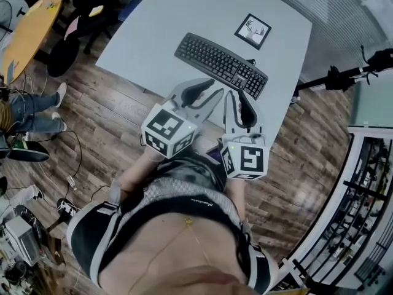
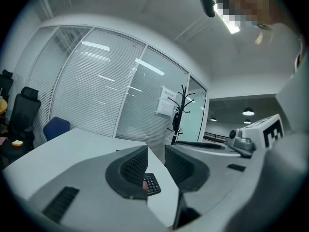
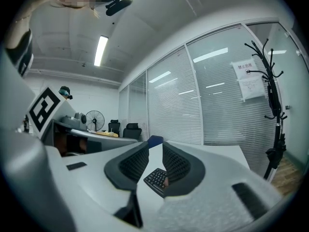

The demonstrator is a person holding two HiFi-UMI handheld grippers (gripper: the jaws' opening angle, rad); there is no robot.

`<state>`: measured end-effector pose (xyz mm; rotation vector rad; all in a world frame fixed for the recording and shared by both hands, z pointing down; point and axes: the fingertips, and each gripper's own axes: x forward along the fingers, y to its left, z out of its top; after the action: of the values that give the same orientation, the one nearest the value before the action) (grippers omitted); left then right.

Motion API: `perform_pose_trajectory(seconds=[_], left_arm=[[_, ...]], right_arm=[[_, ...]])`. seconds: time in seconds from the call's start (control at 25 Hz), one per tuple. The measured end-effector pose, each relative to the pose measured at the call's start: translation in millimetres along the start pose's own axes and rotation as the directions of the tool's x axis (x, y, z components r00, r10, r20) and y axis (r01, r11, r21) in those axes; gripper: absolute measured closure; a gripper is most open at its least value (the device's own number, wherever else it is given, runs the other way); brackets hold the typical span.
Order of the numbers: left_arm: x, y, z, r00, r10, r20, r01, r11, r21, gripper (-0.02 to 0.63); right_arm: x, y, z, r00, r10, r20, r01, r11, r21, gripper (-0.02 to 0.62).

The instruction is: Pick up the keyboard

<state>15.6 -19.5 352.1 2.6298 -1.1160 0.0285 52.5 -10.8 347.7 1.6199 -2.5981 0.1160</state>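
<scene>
The grey desk [image 1: 184,17] spreads out ahead of both tools, and its near edge lies just under their tips. The black keyboard [image 1: 221,64], the thing to be lifted, lies flat and slantwise on the desk. It is just beyond the jaws and apart from them, with its right end ahead of the right tool and its long body reaching away past the left one.

The left hand-held gripper [image 1: 212,90] is held nearly level with its jaws drawn together and nothing between them. Its own view shows only a corner of the keys through the narrow gap. The right hand-held gripper [image 1: 236,100] sits close beside it on the right. Its jaws are also drawn close, and they are empty, with a patch of keys showing low between the pads. A small framed picture [image 1: 253,31] lies on the desk beyond the keyboard, well clear of both tools.

I judge this to be the approach step, since neither tool touches the keyboard yet. The next move probably calls for the jaws to part and the two tools to spread toward opposite ends of the keyboard. They would then drop to its edges so the pads can close on the thin casing without pressing the keys.
</scene>
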Motion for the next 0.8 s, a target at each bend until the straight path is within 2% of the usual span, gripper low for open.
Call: perform_pose_trajectory(seconds=[0.52,0.8], left_arm=[[42.0,34.3,11.7,0.991,-0.128,-0.028,0.128,0.992,0.008,0.502],[52.2,48.2,7.2,0.987,-0.154,-0.048,0.154,0.988,0.005,0.502]], right_arm=[[44.9,-25.6,5.8,0.994,-0.109,0.010,0.109,0.994,-0.007,0.505],[56.5,-31.4,-1.6,0.988,-0.154,0.000,0.154,0.988,0.002,0.505]])
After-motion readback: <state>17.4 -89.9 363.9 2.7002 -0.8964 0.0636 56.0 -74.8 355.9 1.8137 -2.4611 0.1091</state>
